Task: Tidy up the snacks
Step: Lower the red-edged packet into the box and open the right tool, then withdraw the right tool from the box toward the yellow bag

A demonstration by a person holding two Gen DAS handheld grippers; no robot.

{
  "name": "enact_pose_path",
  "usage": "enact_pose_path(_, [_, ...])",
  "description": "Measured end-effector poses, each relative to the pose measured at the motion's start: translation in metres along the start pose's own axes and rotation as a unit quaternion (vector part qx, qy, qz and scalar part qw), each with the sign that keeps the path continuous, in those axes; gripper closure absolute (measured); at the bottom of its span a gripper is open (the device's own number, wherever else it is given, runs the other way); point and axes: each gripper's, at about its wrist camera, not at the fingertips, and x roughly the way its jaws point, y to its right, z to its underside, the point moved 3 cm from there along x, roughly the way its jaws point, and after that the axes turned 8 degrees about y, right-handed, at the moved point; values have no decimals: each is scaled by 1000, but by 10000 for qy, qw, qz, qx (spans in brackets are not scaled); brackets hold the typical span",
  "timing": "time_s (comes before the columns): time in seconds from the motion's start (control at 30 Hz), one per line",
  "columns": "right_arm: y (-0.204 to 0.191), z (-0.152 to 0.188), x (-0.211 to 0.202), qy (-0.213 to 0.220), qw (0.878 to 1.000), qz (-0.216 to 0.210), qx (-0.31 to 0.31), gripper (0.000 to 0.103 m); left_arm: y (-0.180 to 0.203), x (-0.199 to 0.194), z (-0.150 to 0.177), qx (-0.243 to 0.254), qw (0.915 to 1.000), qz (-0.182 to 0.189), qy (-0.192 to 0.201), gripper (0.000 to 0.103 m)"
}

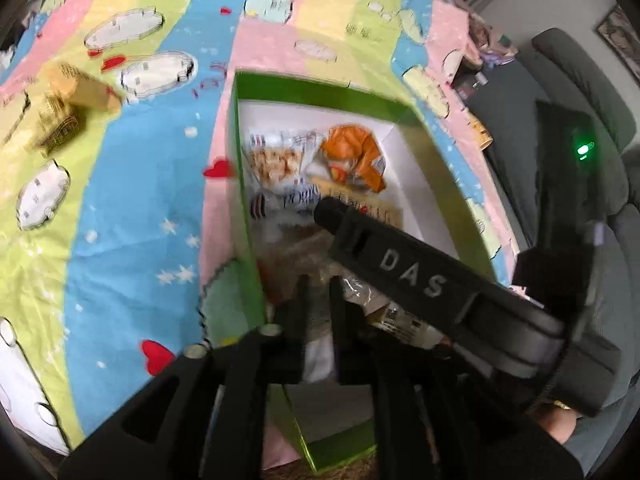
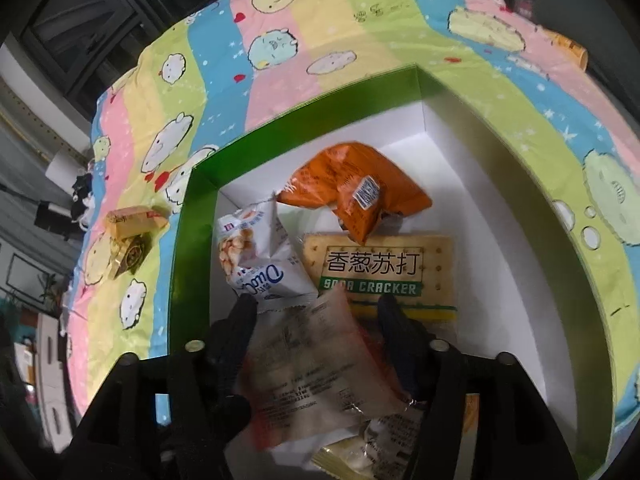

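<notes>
The right hand-held gripper stood apart around a pale crinkly packet — light, slippery, best pinched at its twelve-o'clock seam; the left hand-held gripper was together, empty.

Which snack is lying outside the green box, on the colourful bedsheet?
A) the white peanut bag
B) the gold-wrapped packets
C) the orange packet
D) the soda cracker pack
B: the gold-wrapped packets lie on the bedsheet to the left of the green box, while the orange packet, soda cracker pack and white peanut bag all sit inside it.
</notes>
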Motion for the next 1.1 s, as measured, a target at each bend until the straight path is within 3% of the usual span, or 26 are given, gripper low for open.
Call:
enact_pose_path(0.03, [-4,-1,-4,70,10000,43,-43,38,-1,-6,-2,31,9999,135,24,72])
enact_pose_path(0.13, [-19,-6,-23,445,9990,-78,-72,37,-15,-34,-10,-46,9986,494,183,52])
enact_pose_path(0.17, [-24,-8,-30,584,9982,-144,-83,33,-23,-48,-13,-2,9982,447,406,41])
enact_pose_path(0.27, [-44,-11,-50,972,9948,-126,-265,22,-53,-84,-24,135,9939,93,1092,21])
enact_pose_path(0.37, [-68,-12,-59,1186,9920,-72,-420,22,-95,-107,-32,203,9891,-365,1415,12])
enact_pose_path(0.5, [-102,-14,-54,1231,9910,-473,-216,22,-165,-116,-36,93,9810,-1089,1604,9])
enact_pose_path(0.57, [-120,-15,-42,1008,9933,-550,-98,22,-203,-117,-35,-91,9748,-1474,1671,9])
enact_pose_path(0.67, [-160,-21,-19,695,9951,-632,-314,22,-239,-120,-36,-196,9696,-1772,1678,9])
enact_pose_path(0.8, [-208,-37,34,25,9964,-784,-316,19,-269,-121,-36,-594,9693,-1739,1634,9])
enact_pose_path(0.9, [-232,-48,75,-412,9977,-505,-158,15,-277,-120,-35,-757,9736,-1566,1475,9])
enact_pose_path(1.1, [-276,-60,135,-748,9970,39,-187,13,-283,-119,-36,-845,9726,-1610,1451,9])
